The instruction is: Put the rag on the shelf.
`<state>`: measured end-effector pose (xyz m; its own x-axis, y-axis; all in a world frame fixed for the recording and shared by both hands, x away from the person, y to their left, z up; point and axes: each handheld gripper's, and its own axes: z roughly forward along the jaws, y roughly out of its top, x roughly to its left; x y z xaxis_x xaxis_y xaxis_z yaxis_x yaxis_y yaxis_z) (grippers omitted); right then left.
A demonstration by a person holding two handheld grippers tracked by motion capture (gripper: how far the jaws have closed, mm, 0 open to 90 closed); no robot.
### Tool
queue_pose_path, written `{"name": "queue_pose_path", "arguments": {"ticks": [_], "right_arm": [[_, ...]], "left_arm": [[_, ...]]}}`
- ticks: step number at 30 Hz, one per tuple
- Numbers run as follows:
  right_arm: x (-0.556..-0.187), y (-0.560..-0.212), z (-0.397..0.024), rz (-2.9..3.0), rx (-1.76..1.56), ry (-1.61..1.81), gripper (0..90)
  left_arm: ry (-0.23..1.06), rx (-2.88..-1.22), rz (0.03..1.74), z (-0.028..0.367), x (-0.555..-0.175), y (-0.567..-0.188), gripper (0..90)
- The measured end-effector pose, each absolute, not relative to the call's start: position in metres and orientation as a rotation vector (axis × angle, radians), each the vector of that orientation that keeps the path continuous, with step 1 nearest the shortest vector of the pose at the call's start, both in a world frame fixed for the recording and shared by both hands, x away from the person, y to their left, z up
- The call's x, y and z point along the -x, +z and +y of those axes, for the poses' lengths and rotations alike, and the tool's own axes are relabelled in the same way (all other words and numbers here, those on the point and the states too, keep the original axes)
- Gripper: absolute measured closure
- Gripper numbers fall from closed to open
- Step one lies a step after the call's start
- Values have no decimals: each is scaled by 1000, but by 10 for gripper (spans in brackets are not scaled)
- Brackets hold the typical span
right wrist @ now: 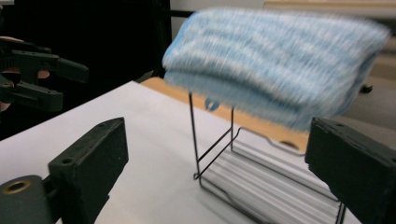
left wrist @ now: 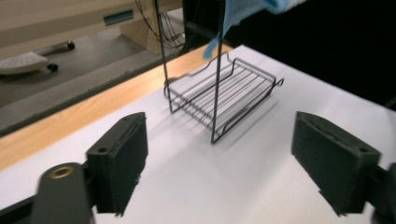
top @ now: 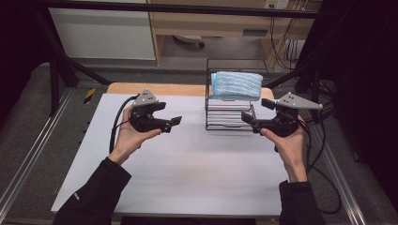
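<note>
A folded blue towel (top: 236, 85) rests on the top shelf of a black wire rack (top: 230, 119), apparently placed there to store. The left gripper (top: 174, 123) and right gripper (top: 247, 117) flank the rack, jaws wide and empty, likely so the towel sits free

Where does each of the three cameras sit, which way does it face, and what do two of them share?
High view: above the person's side, facing forward and down on the white table; forearms, left gripper, right gripper.
Left gripper view: behind its open jaws, facing the wire rack.
Right gripper view: behind its open jaws, facing the folded blue towel on the rack's top.
Shared: rack and towel.
</note>
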<state>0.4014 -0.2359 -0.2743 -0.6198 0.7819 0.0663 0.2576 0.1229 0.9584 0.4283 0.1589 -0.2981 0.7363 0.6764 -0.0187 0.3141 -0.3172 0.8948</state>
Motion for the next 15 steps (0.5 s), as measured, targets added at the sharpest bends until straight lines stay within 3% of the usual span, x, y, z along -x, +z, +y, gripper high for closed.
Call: {"name": "queue_pose_path", "arguments": {"ticks": [7, 15], "right_arm": [[-392, -309, -225, 2038, -1020, 1480, 24], [-382, -359, -225, 2128, -1084, 1458, 7]], "left_arm": [[448, -1937, 793, 186, -409, -329, 106], [413, -1942, 858, 213, -389, -376, 100]]}}
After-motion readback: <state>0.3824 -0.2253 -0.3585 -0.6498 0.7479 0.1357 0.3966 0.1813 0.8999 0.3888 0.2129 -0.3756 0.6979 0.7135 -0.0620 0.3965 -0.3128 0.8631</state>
